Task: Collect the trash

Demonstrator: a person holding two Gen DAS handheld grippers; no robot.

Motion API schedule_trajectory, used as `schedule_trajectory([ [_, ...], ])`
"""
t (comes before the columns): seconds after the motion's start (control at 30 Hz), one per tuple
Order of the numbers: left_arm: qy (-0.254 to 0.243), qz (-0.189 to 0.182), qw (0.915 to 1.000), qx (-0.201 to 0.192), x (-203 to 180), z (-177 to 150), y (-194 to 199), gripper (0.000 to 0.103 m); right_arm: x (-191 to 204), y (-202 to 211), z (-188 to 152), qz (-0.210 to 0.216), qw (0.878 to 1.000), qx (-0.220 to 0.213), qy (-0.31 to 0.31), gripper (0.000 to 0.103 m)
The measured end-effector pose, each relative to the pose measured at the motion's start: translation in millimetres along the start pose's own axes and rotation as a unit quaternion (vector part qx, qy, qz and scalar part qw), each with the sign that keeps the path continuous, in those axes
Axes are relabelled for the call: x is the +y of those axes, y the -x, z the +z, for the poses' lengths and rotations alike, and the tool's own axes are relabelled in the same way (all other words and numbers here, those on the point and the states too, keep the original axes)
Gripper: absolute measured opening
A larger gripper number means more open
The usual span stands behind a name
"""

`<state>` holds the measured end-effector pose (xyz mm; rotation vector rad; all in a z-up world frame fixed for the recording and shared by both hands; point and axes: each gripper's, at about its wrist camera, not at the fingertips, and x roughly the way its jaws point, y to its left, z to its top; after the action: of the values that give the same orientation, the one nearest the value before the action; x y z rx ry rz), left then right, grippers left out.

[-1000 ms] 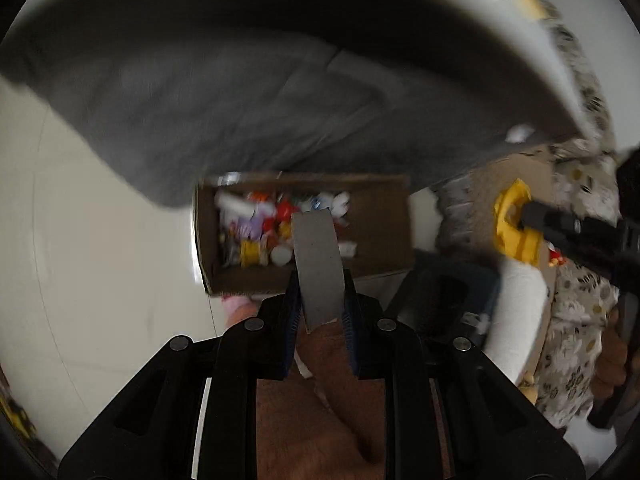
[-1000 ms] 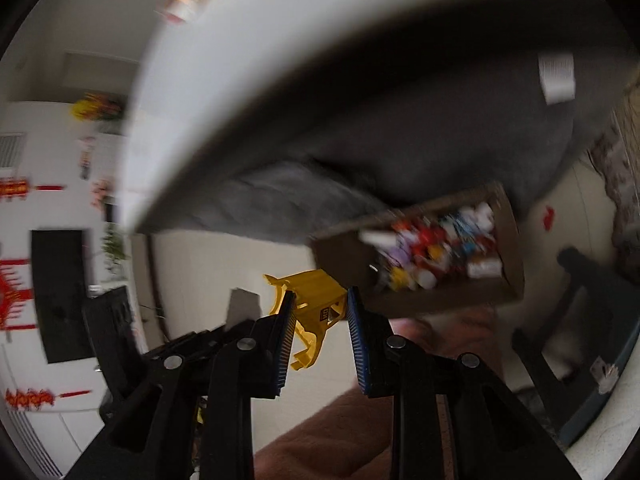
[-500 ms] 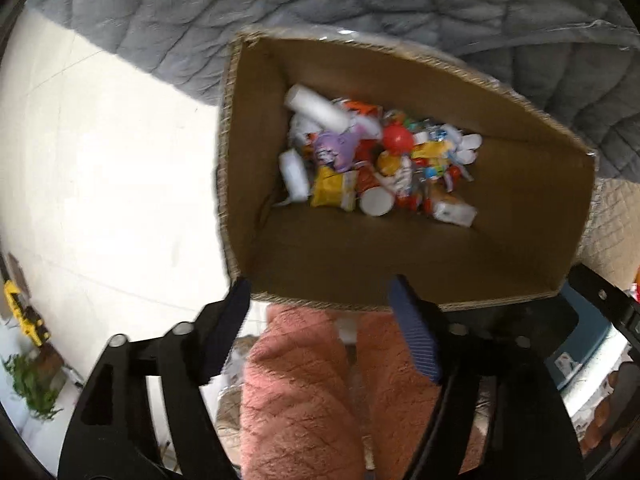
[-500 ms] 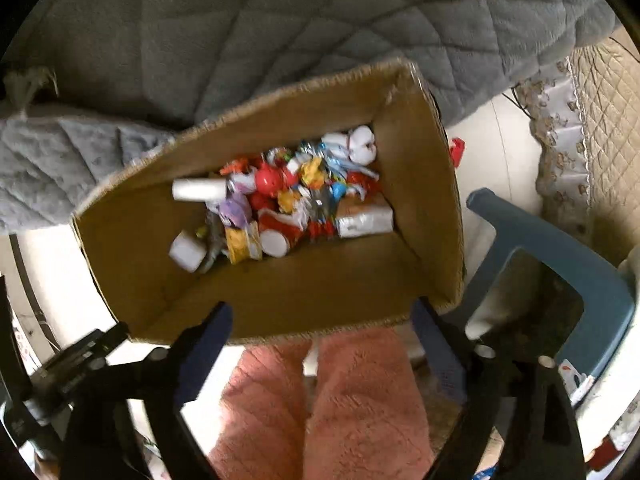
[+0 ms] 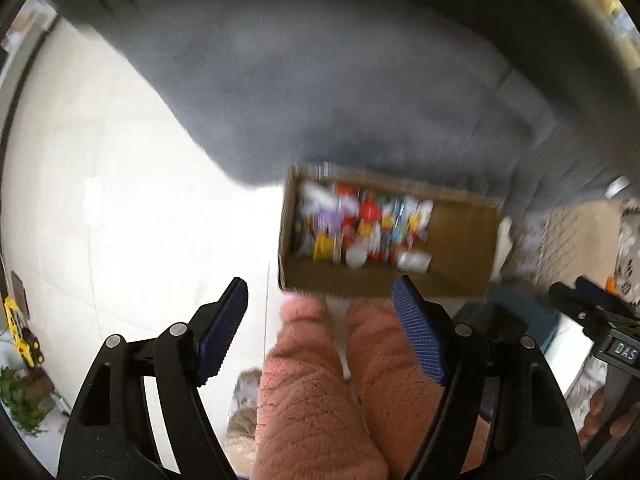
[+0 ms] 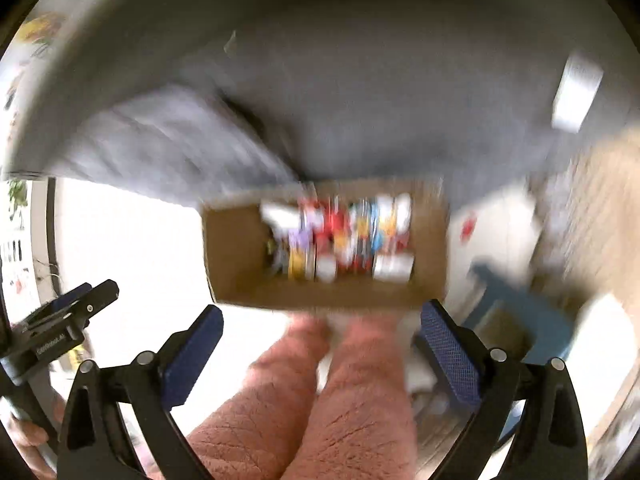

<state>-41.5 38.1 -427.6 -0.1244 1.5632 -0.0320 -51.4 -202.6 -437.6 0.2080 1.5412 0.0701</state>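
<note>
Left wrist view: the left gripper (image 5: 320, 316) points down at the floor (image 5: 120, 184), its two blue-padded fingers (image 5: 222, 334) spread wide with nothing between them; the jaws have just been opening. Beyond the fingertips one open cardboard box (image 5: 460, 240) stands on the pale floor, its far side against the hanging edge of a grey quilted cover (image 5: 340, 80). The trash (image 5: 360, 226) lies inside the box, a blurred heap of coloured wrappers and small white containers gathered toward the box's left end; the pieces are too smeared to count. Below the box two legs in pink fleece trousers (image 5: 320, 392) fill the gap between the fingers. At the right edge the right gripper (image 5: 592, 308) shows in part. A yellow toy truck (image 5: 24, 340) sits at the far left of the floor.

Right wrist view: the right gripper (image 6: 320, 332) also faces down, its fingers (image 6: 448, 356) parted as wide as they go and empty, having just been opening. The same box (image 6: 232, 256) lies just past the tips, the trash (image 6: 344, 236) piled in its right half. The grey cover (image 6: 360, 100) hangs behind it. A blue plastic stool (image 6: 520, 308) stands to the right of the box. The pink-trousered legs (image 6: 340, 400) lie between the fingers, and the left gripper (image 6: 68, 312) shows at the left edge, a hand (image 6: 28, 436) beneath it.
</note>
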Motion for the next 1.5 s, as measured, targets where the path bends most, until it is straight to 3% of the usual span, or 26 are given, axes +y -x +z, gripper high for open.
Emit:
schedule_trajectory([
  [0.1, 0.004, -0.002, 0.9974, -0.072, -3.5, 14.4, 72.4, 0.074, 17.1, 79.9, 22.4, -0.011, 0.995, -0.098, 0.026, 0.097],
  [0.13, 0.002, -0.004, 0.9955, -0.095, -6.2, 18.7, 93.2, 0.081, 19.9, 105.3, 28.8, -0.013, 0.991, -0.130, 0.029, 0.097],
  [0.23, -0.004, -0.010, 0.9850, -0.172, -14.0, 32.9, 160.3, 0.084, 28.0, 183.1, 44.0, -0.013, 0.973, -0.227, 0.035, 0.097],
  [0.33, -0.014, -0.008, 0.9686, -0.248, -25.8, 42.8, 229.1, 0.089, 34.5, 237.1, 48.5, -0.012, 0.954, -0.297, 0.037, 0.097],
  [0.43, -0.019, -0.013, 0.9539, -0.299, -33.9, 45.5, 276.8, 0.091, 41.0, 273.8, 48.8, -0.015, 0.937, -0.347, 0.039, 0.097],
  [0.5, -0.024, -0.007, 0.9390, -0.343, -41.1, 43.8, 310.2, 0.091, 43.6, 297.6, 45.1, -0.015, 0.925, -0.377, 0.042, 0.097],
  [0.67, -0.028, 0.000, 0.9082, -0.418, -52.4, 33.8, 360.4, 0.091, 56.1, 347.3, 34.1, -0.017, 0.893, -0.446, 0.053, 0.097],
  [0.87, -0.034, 0.002, 0.8848, -0.465, -61.7, 24.5, 389.2, 0.091, 62.5, 384.8, 21.4, -0.021, 0.868, -0.492, 0.064, 0.098],
  [1.03, -0.045, 0.015, 0.8738, -0.484, -70.1, 18.5, 398.1, 0.091, 60.0, 389.7, 21.1, -0.012, 0.869, -0.490, 0.060, 0.097],
  [1.5, -0.043, 0.019, 0.8700, -0.491, -72.0, 11.1, 397.4, 0.091, 60.9, 399.8, 11.3, -0.012, 0.861, -0.505, 0.055, 0.097],
])
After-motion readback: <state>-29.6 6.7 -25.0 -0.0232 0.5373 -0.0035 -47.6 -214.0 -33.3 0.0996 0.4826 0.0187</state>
